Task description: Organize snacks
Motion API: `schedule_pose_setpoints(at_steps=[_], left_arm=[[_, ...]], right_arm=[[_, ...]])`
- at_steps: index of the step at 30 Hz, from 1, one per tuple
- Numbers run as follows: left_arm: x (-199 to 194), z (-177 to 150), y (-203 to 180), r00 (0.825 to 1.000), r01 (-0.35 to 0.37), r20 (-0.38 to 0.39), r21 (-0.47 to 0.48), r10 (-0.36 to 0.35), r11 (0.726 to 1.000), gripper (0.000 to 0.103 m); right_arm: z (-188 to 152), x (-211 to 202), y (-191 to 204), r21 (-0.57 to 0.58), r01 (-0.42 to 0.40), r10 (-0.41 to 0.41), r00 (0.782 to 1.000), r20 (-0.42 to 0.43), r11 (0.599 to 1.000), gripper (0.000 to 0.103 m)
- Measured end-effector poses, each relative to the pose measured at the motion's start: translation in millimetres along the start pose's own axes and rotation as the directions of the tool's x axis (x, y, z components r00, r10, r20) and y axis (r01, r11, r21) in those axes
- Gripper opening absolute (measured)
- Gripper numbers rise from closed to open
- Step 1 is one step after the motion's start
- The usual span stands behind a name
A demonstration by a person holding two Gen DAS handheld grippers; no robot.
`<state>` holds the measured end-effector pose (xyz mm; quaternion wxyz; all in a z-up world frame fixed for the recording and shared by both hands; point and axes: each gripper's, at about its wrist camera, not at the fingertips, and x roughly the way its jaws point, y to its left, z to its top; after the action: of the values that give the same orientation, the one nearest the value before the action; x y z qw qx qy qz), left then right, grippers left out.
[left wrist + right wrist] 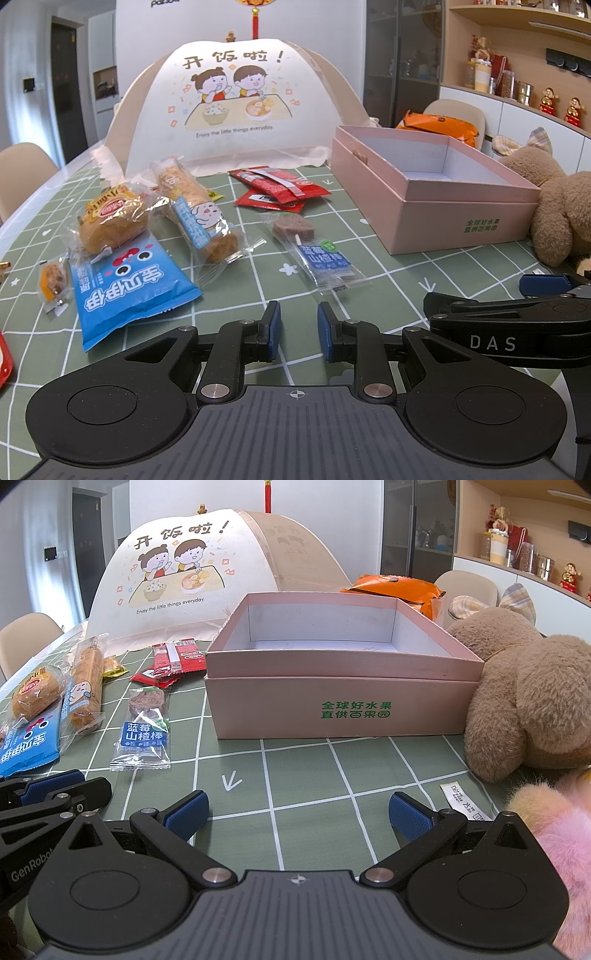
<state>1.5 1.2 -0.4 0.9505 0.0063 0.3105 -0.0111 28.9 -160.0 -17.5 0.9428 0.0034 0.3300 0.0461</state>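
A: Left wrist view, checked. Left gripper [298, 328] low over green checked tablecloth [388, 280], jaws nearly together, narrow gap, nothing between the pads.

B: Right wrist view, checked. Right gripper [298, 814] spread wide, also holding nothing, only bare cloth between the fingers.

A: Landmark taken: pink box [436, 192], lid off, white inside, no snacks in it.

B: Snacks all left of the box, loose on the cloth. Nearest to the box: red packets [280, 186], stacked and overlapping. Just in front of those, lollipop in clear wrapper [314, 251] with blue label.

A: Farther left of the box: long bread stick in clear wrapper [199, 214], small bun in wrapper [110, 221] resting against it, blue packet [125, 288] partly under the bun. Farthest left, small orange sweet [55, 282].

B: Right of the box, touching its side: brown plush toy [528, 698]. Behind the box: orange bag [395, 587]. Behind and left of the box: mesh food cover [177, 572] with cartoon print.

A: Both grippers in front of the box, apart from every snack.
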Motion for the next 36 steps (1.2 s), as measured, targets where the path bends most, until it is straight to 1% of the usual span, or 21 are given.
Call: schedule_pose_setpoints(at_steps=[26,28,30,32,34,36], left_arm=[[-0.2,0.9,2.7,1.0,0.002,0.001,-0.002,-0.002,1.0,0.026],[-1.6,1.3,3.5,1.0,0.013,-0.016,0.003,-0.013,1.0,0.026],[-9.8,4.5,11.7,0.996,0.058,-0.069,-0.01,-0.059,0.998,0.027],[-22.1,7.8,25.8,0.988,0.098,-0.112,-0.037,-0.102,0.994,0.028],[-38.9,10.8,46.6,0.986,0.097,-0.134,-0.025,-0.1,0.995,0.029],[-57.9,13.9,77.5,0.988,0.057,-0.141,-0.006,-0.058,0.998,0.029]], right_arm=[[0.3,1.5,0.3,0.0,-0.003,0.003,1.0,0.001,1.0,0.103],[0.8,0.0,-1.5,-0.005,-0.016,0.016,1.0,-0.005,1.0,0.103],[7.9,-2.8,-5.0,-0.023,-0.042,0.04,0.997,-0.069,0.999,0.103],[13.9,-1.4,-3.7,-0.023,-0.041,0.038,0.99,-0.137,0.999,0.103],[16.6,-3.8,-3.3,-0.006,-0.017,0.016,0.98,-0.198,1.0,0.103],[20.0,-5.8,-4.5,0.01,0.006,-0.004,0.973,-0.229,1.0,0.103]])
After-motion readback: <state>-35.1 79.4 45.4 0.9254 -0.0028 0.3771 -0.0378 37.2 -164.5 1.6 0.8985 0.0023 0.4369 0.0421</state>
